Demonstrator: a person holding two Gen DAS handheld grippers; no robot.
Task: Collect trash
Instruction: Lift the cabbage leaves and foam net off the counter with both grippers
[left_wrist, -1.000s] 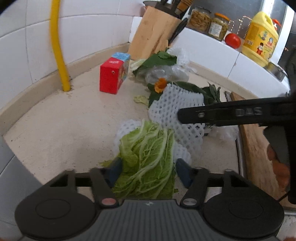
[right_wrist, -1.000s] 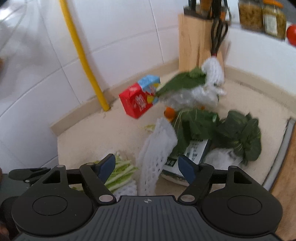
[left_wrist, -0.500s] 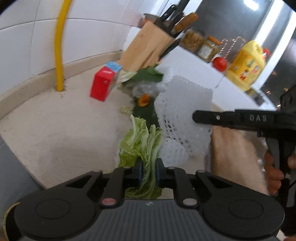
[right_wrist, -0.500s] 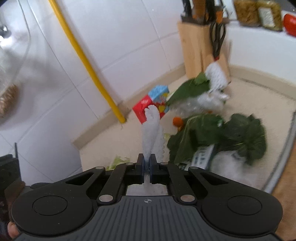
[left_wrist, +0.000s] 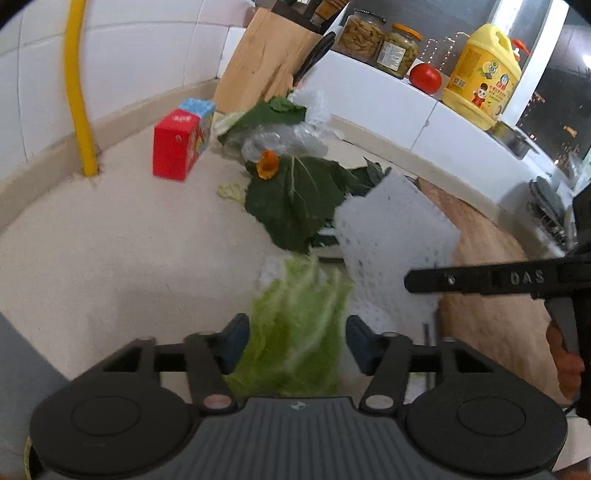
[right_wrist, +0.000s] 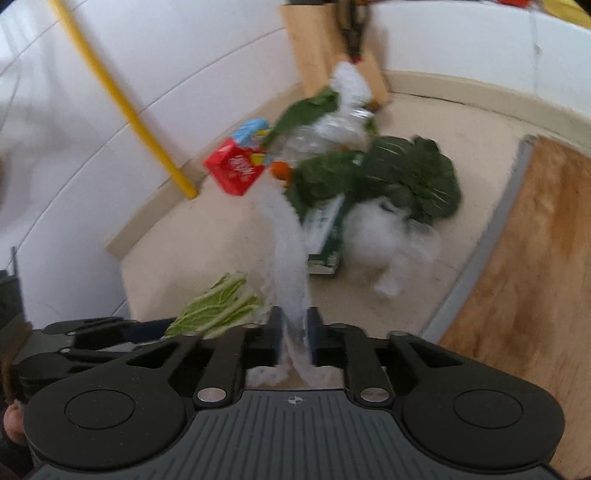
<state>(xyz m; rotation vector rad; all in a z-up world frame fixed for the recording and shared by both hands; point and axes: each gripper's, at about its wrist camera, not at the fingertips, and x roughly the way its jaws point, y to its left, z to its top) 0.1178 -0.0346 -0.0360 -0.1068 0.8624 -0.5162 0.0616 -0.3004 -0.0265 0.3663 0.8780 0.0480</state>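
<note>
White wall tiles (left_wrist: 147, 48) and a pale speckled countertop (left_wrist: 110, 251) fill both views, with a wooden cutting board (right_wrist: 535, 277) along the right edge. At the upper centre of the left wrist view a wooden knife block (left_wrist: 269, 62) holds dark-handled knives, their tops cut off by the frame. On the ledge to its right stand two glass jars (left_wrist: 380, 44) of preserved food, a tomato (left_wrist: 425, 77) and a yellow jug (left_wrist: 482, 77).

The trash lies mid-counter: dark green leaves (left_wrist: 299, 199), a crumpled clear plastic bag (left_wrist: 284, 138), a red carton (left_wrist: 173, 147), an orange scrap (left_wrist: 266, 164). In the right wrist view this pile is blurred, and a box (right_wrist: 325, 236) under the leaves cannot be read.

The left gripper (left_wrist: 293, 338) has just been opening; its fingers stand apart either side of a pale cabbage leaf (left_wrist: 295, 339), blurred at the lower centre. The right gripper (right_wrist: 294, 338) has also been opening, its fingers close beside a white foam net (right_wrist: 288, 266) that rises between them; whether they press it I cannot tell.
</note>
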